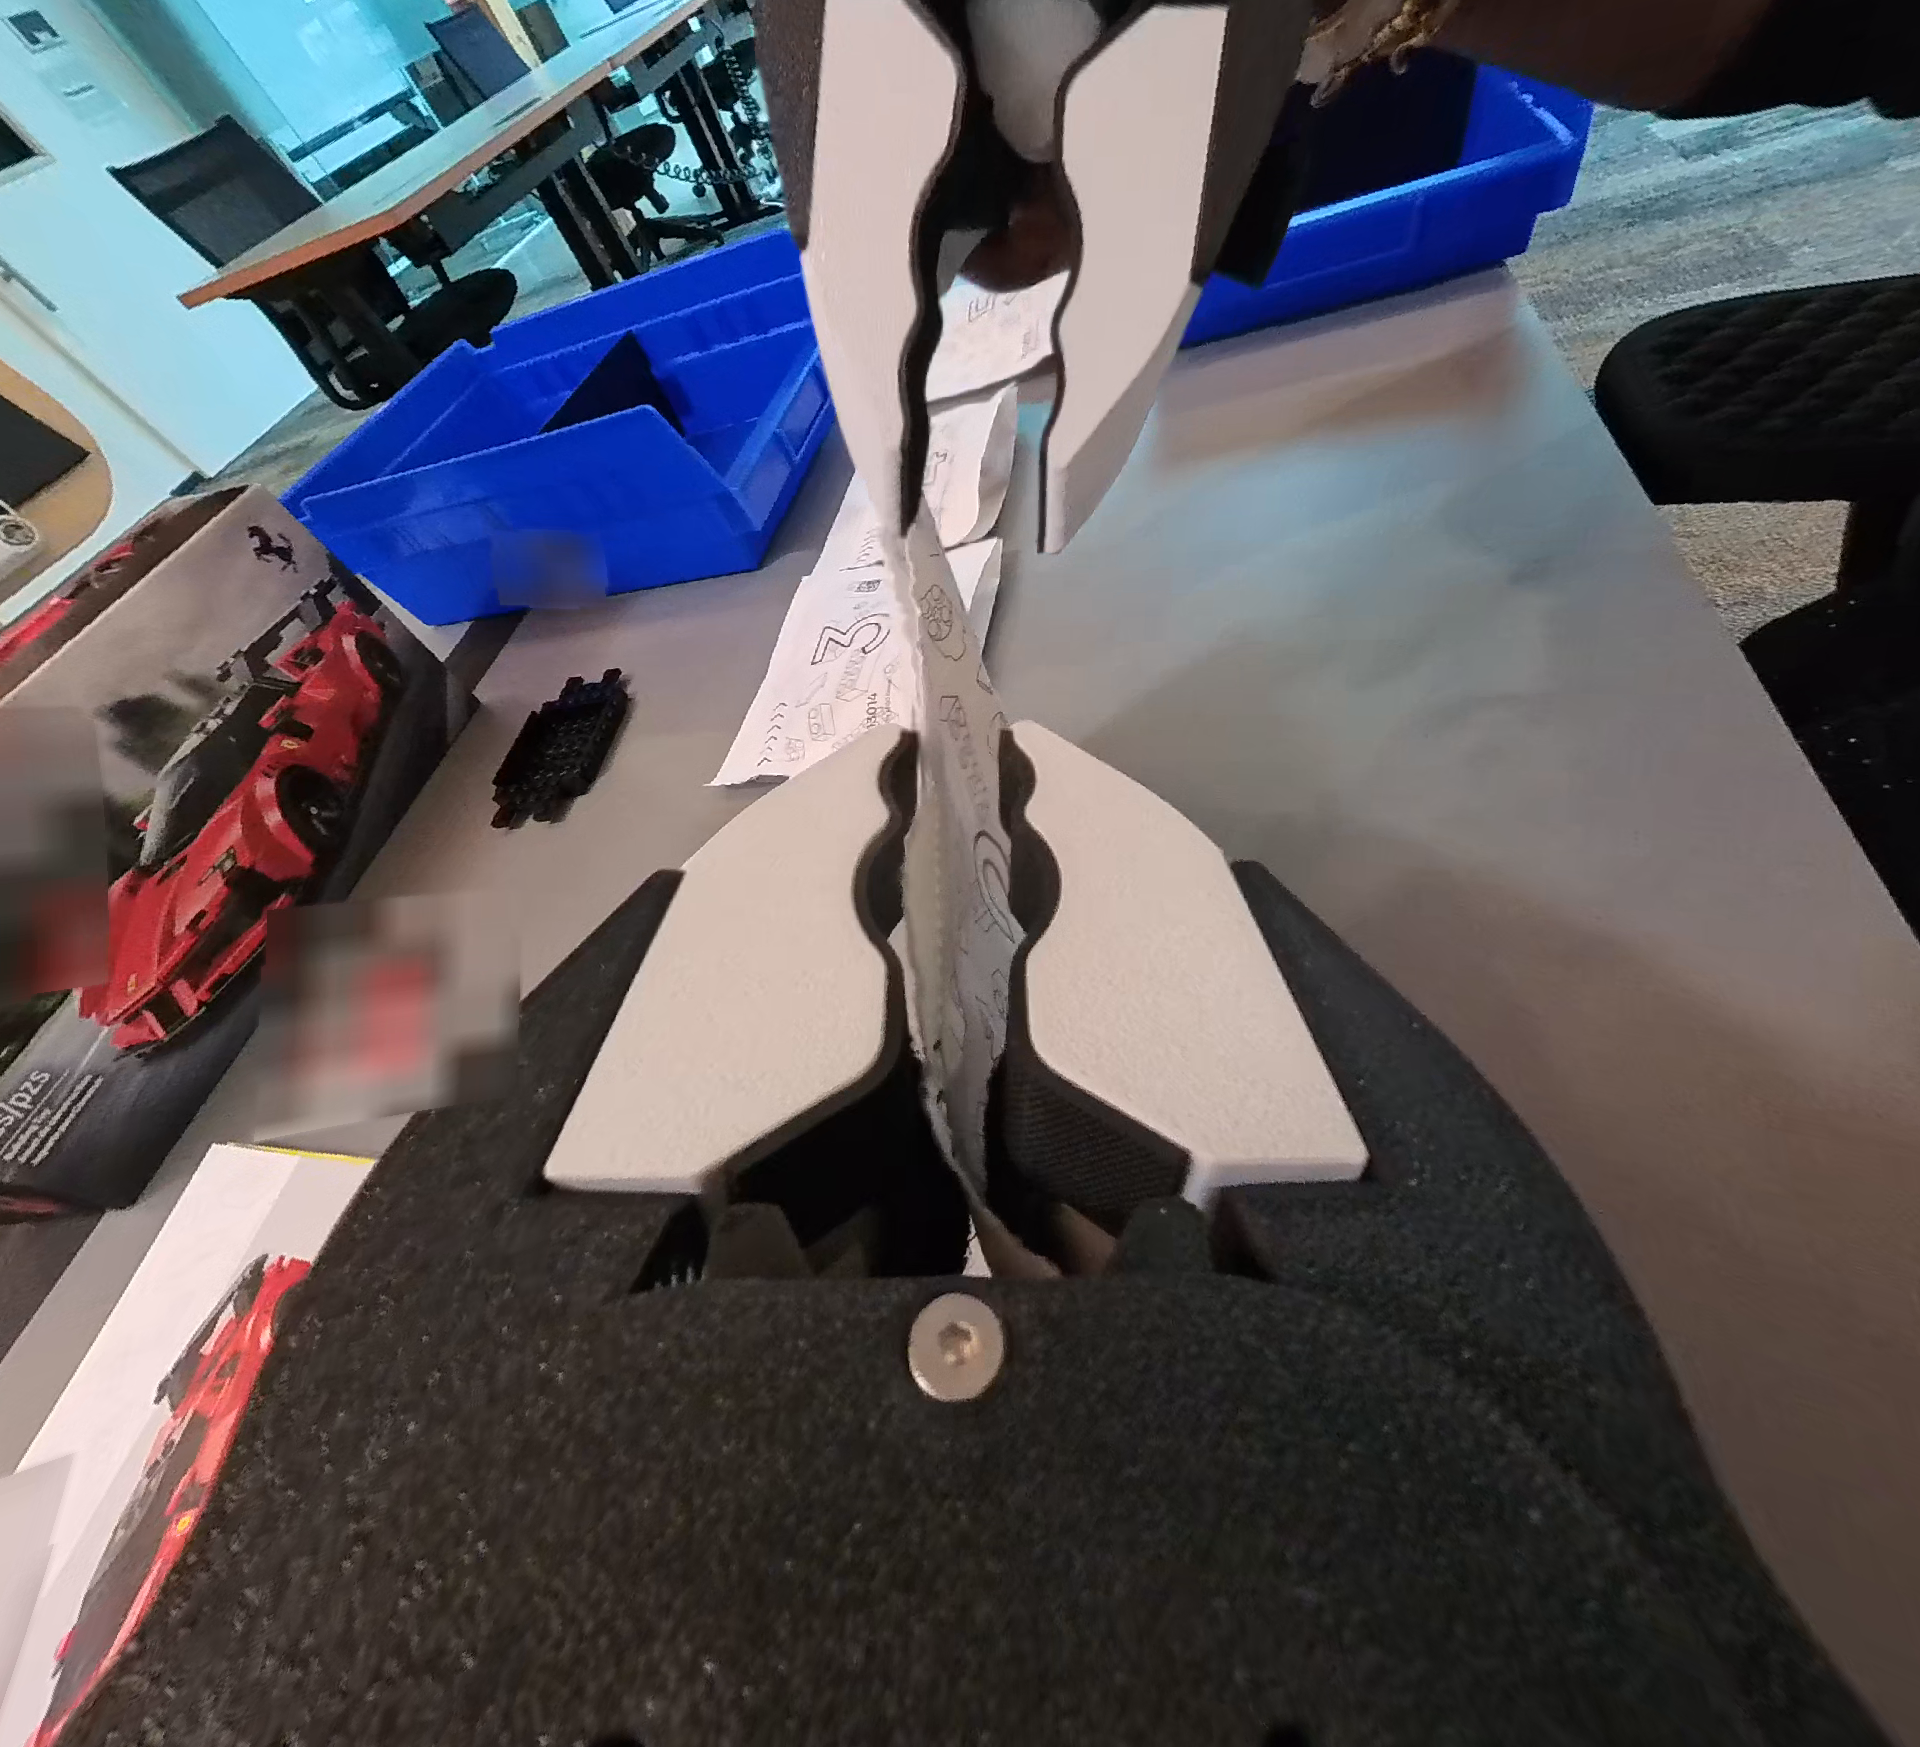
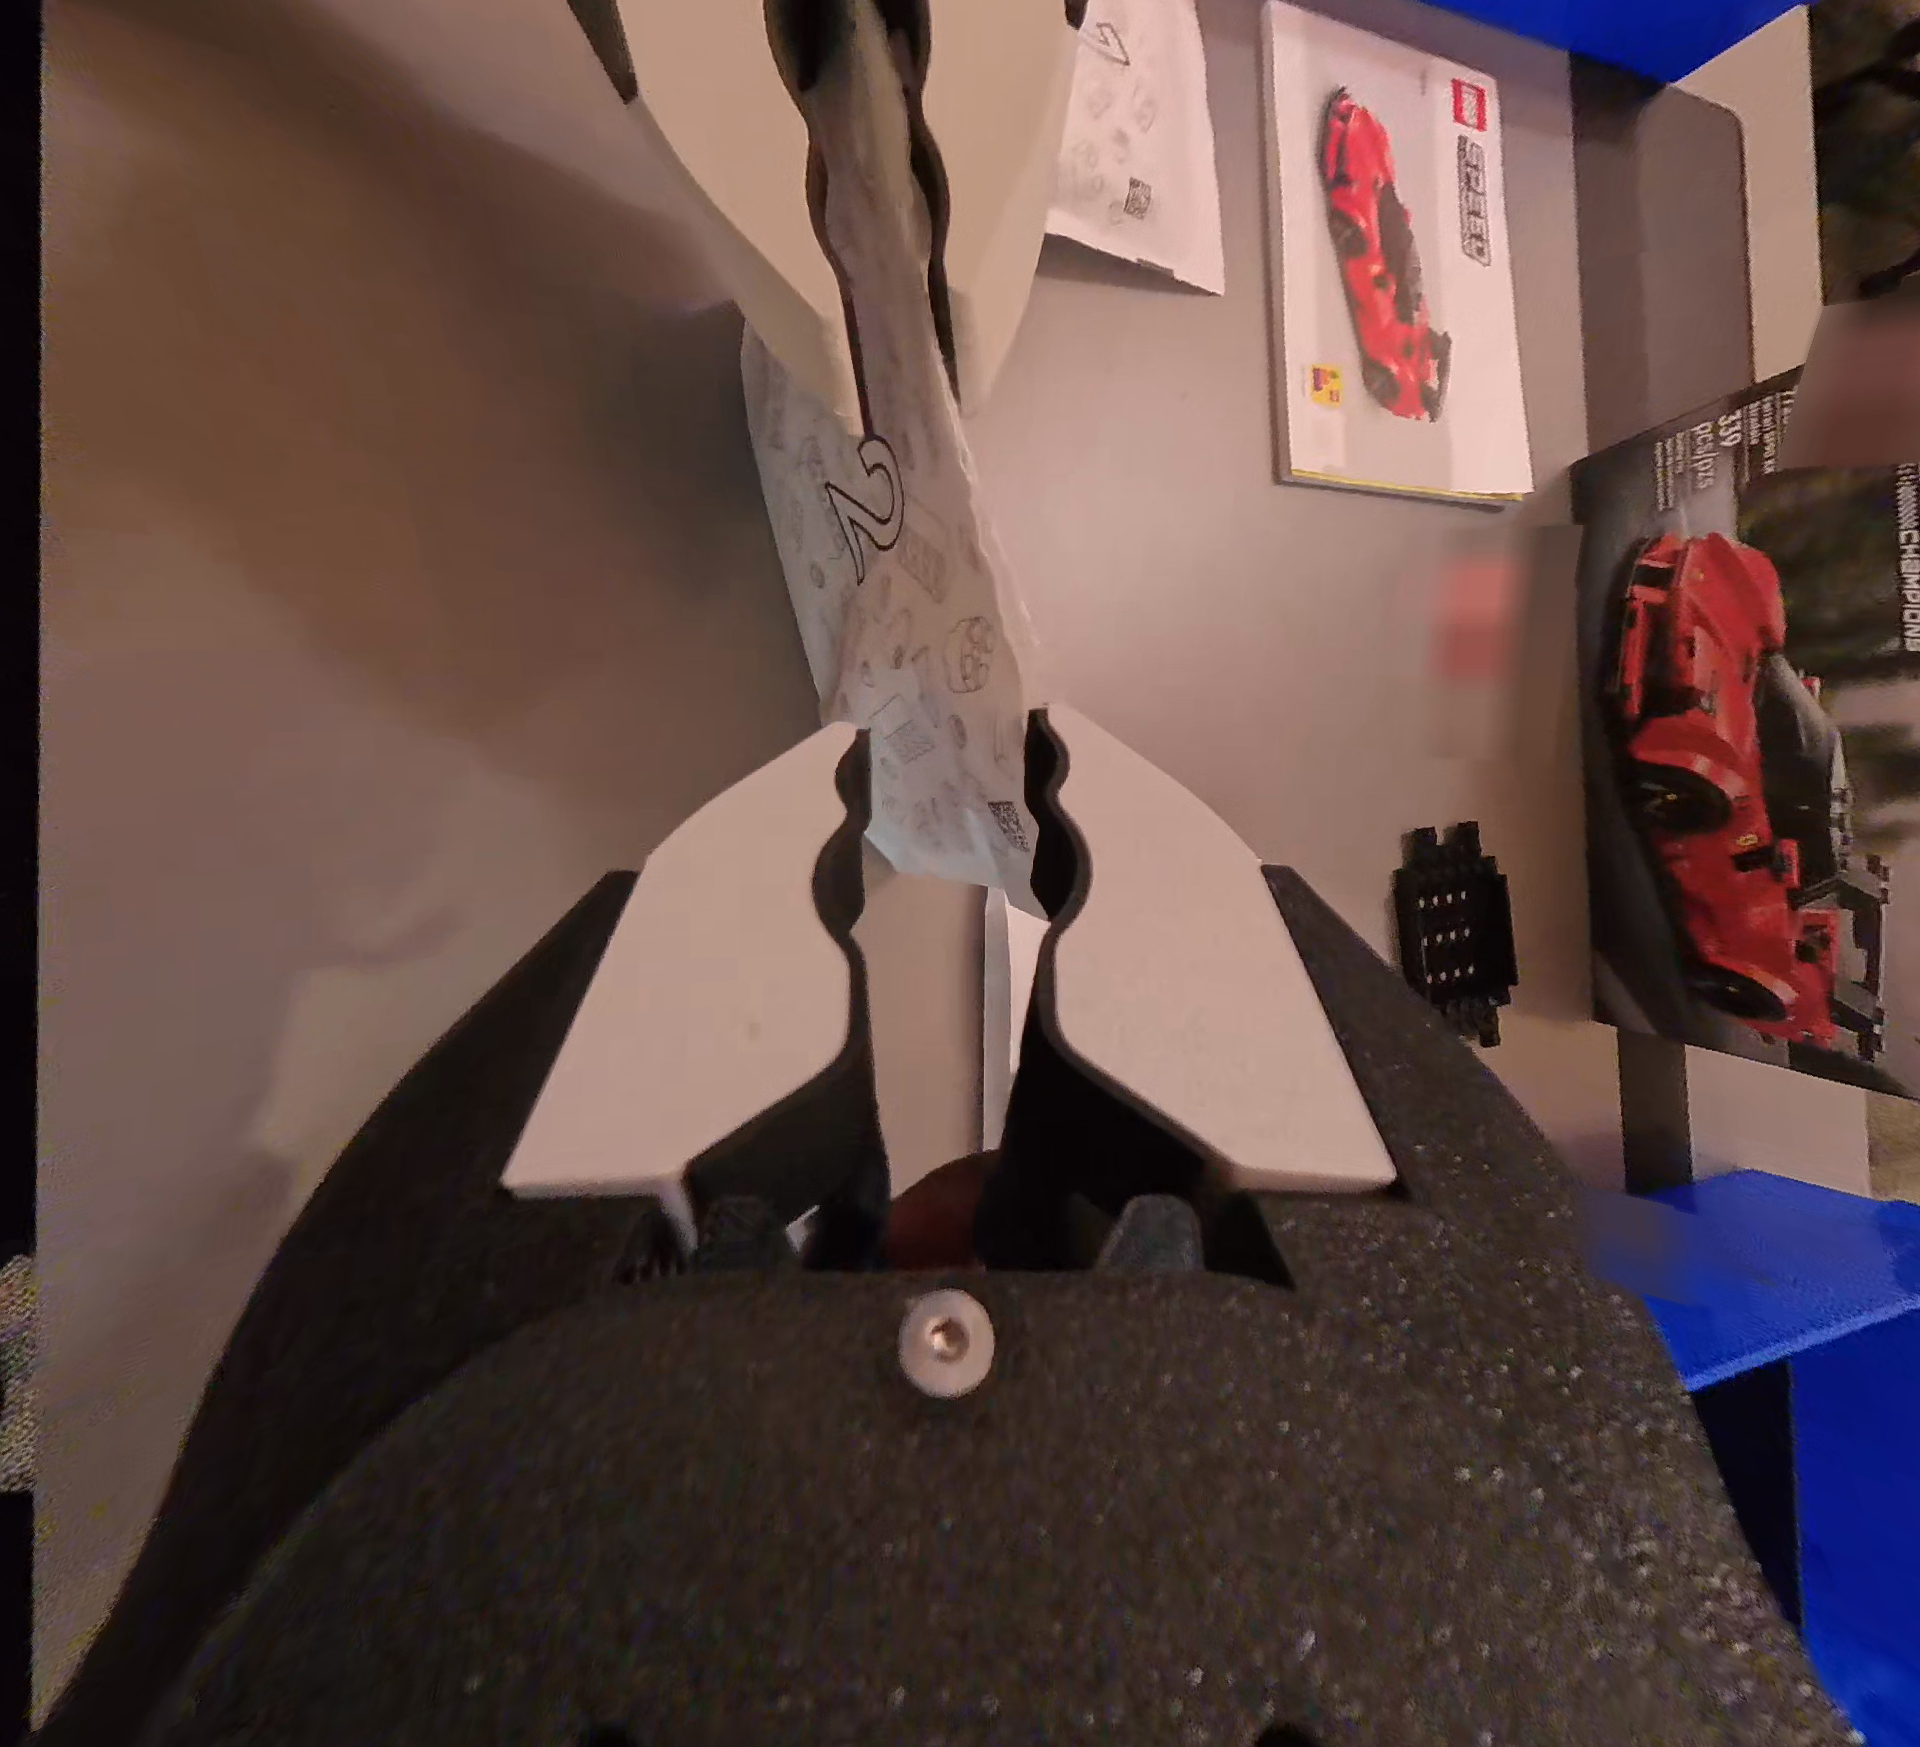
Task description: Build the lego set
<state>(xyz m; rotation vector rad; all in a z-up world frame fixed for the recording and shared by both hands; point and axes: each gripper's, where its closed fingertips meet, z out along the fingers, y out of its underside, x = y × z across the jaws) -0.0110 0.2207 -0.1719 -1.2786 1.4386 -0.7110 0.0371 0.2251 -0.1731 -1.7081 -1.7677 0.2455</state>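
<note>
My left gripper (image 1: 961, 741) is clamped narrow on a white printed paper bag (image 1: 951, 658), held edge-on above the grey worktop (image 1: 1351, 658). My right gripper (image 2: 951, 731) faces it w/ jaws part-way apart; the bag's bottom end sits between its pads, one corner at the right pad, left pad apart. Two more bags (image 1: 831, 669) lie flat below, blue bin (image 1: 582, 471) beyond.

- Right claw (image 2: 945, 824): white printed paper bag (image 2: 914, 648) between its fingers, which stand slightly apart.
- Left claw (image 2: 883, 170), at 12 o'clock: clamps the bag's upper end.
- Desk (image 2: 1143, 554): booklet (image 2: 1392, 263) at 2 o'clock; black brick piece (image 2: 1455, 928) at 3 o'clock.
</note>
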